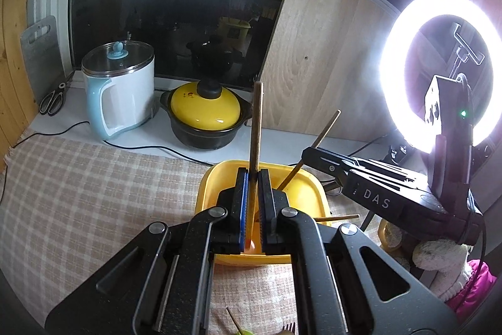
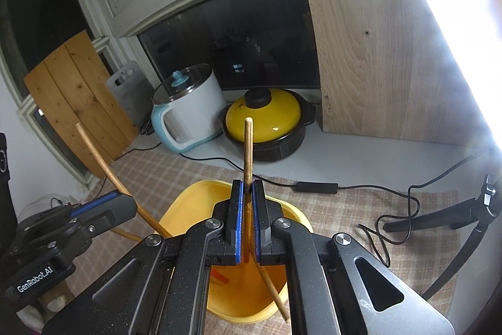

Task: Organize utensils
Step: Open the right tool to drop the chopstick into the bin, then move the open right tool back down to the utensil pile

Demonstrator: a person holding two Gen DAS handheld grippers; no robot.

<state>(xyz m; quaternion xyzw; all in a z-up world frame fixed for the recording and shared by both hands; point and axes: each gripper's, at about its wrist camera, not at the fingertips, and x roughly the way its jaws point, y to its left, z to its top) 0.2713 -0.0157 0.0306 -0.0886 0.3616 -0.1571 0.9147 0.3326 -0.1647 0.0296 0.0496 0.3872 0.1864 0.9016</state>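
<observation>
I have both grippers over the yellow tub (image 1: 301, 187), which sits on the checked cloth (image 1: 94, 193) covering the bench, toward its right half and short of the back edge. My left gripper (image 1: 253, 209) is clamped on a wooden chopstick (image 1: 256, 127) that stands nearly upright between the blue pads, its lower end down inside the tub. My right gripper (image 2: 248, 222) is likewise closed on a second chopstick (image 2: 248, 146), its top rising in front of the pot and its lower part slanting down into the tub to rest against the near wall. From the right wrist view I can see something orange (image 2: 219, 277) lying on the tub's floor; I cannot tell what it is. Another wooden stick (image 1: 340, 218) pokes out past the tub's right rim.

Along the back edge stand a white and pale blue electric pot (image 1: 120, 90) with a glass lid on it, and just to its right a black casserole (image 1: 205, 115) under a yellow lid; what either holds is hidden. Scissors (image 1: 55, 99) lie at the back left corner.
</observation>
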